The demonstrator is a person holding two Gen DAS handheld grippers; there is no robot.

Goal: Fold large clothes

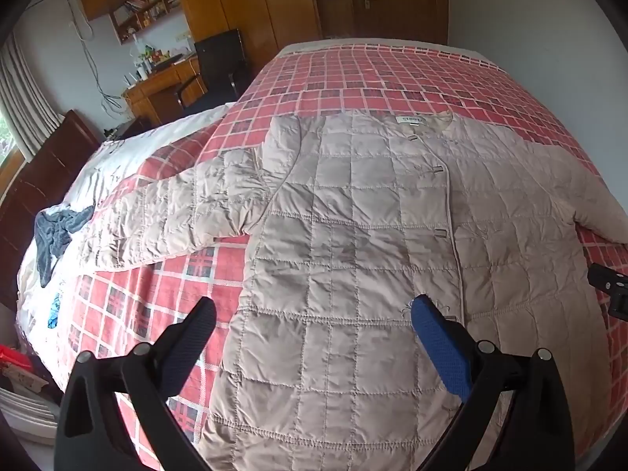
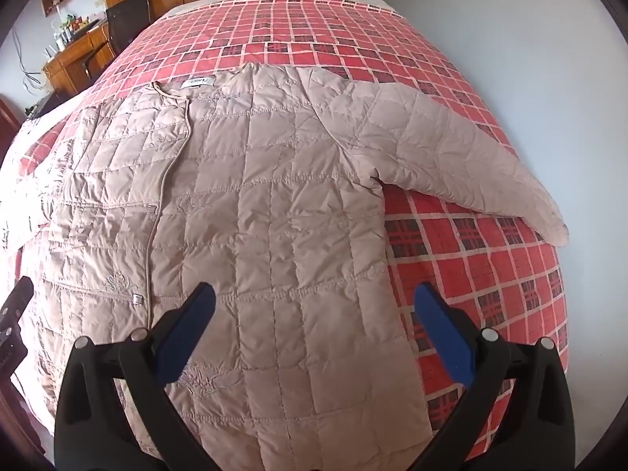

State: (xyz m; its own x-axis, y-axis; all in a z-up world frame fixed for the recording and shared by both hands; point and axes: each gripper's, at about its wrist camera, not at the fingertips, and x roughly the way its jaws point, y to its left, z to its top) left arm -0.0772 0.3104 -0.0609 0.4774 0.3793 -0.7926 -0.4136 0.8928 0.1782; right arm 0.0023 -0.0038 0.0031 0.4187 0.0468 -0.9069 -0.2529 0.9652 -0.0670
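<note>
Jacket spread flat, both grippers open above it

Jacket point(image 1: 353, 235) lay face up on the red checked blanket point(image 1: 353, 74) that covered the bed, buttoned down the front, collar label pointing away from me. Its sleeves were both stretched outward; one reached toward a dark blue cloth point(image 1: 55, 231) bunched on the white sheet point(image 1: 129, 149) at the bed's edge. I had my left gripper point(image 1: 314, 314) hovering over the lower front panel, jaws spread wide and holding nothing. My right gripper point(image 2: 314, 302) hung over the other side of the hem, jaws likewise apart and empty, one finger point(image 2: 439, 325) above bare blanket. A desk point(image 1: 165, 82) and wooden cupboards point(image 1: 243, 0) stood beyond the bed (details there too small to make out).
</note>
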